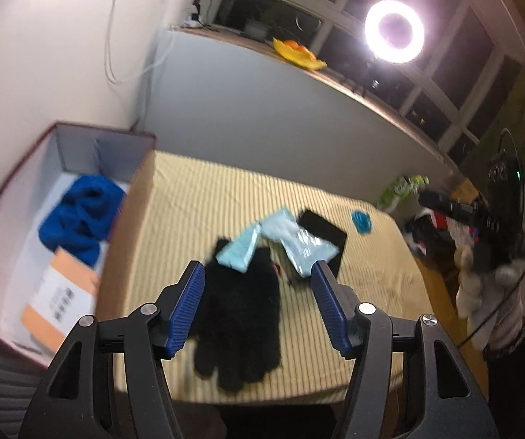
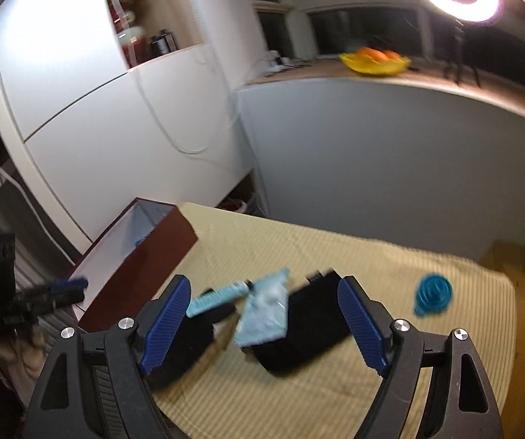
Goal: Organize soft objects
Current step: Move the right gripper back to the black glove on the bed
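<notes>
A black glove point(image 1: 238, 314) lies on the yellow striped table point(image 1: 196, 205), below and between the fingers of my open, empty left gripper point(image 1: 258, 274). Two light-blue packets point(image 1: 238, 250) point(image 1: 299, 243) overlap it, beside a black flat item point(image 1: 322, 230). A blue knit cloth point(image 1: 83, 214) sits in the open box point(image 1: 130, 197) at left. My right gripper point(image 2: 264, 291) is open and empty above the packets point(image 2: 266, 314), the black item point(image 2: 310, 333) and the glove point(image 2: 189, 336). The left gripper point(image 2: 61, 289) shows at far left in the right wrist view.
A small blue funnel point(image 1: 361, 221) point(image 2: 432, 294) lies at the table's right. The box point(image 2: 141, 252) holds an orange-and-white card point(image 1: 59, 292). Clutter point(image 1: 456, 226) sits beyond the right edge. A ring light point(image 1: 394, 31) and a yellow fruit bowl point(image 1: 297, 53) are on the sill.
</notes>
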The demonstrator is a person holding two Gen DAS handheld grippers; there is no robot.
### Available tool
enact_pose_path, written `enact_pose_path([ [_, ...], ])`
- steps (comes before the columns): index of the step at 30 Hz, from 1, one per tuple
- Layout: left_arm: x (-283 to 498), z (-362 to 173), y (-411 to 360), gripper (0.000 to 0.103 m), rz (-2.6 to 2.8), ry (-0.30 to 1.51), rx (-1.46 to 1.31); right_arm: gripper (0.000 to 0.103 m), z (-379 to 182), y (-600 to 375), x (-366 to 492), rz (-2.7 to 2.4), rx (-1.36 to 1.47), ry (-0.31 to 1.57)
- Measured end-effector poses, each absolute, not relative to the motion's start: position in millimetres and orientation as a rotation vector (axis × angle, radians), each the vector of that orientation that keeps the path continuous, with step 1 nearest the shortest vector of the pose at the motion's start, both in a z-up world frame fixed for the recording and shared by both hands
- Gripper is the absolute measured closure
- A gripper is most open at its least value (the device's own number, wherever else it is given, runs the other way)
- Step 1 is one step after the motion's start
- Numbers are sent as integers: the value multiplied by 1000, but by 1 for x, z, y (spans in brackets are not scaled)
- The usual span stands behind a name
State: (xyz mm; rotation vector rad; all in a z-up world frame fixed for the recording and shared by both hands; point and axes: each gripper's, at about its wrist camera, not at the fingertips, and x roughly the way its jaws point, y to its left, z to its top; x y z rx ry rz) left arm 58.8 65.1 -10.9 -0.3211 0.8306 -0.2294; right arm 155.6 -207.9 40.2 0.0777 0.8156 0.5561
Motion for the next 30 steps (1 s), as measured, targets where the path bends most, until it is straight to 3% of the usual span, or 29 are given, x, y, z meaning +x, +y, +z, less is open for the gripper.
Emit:
enact_pose_path([
  [17,4,-83,29,43,-180,861,-205,24,-52,-214,84,608,323,948],
  [30,3,-96,-17,43,-152,785,10,24,-73,-165,83,620,308,979],
])
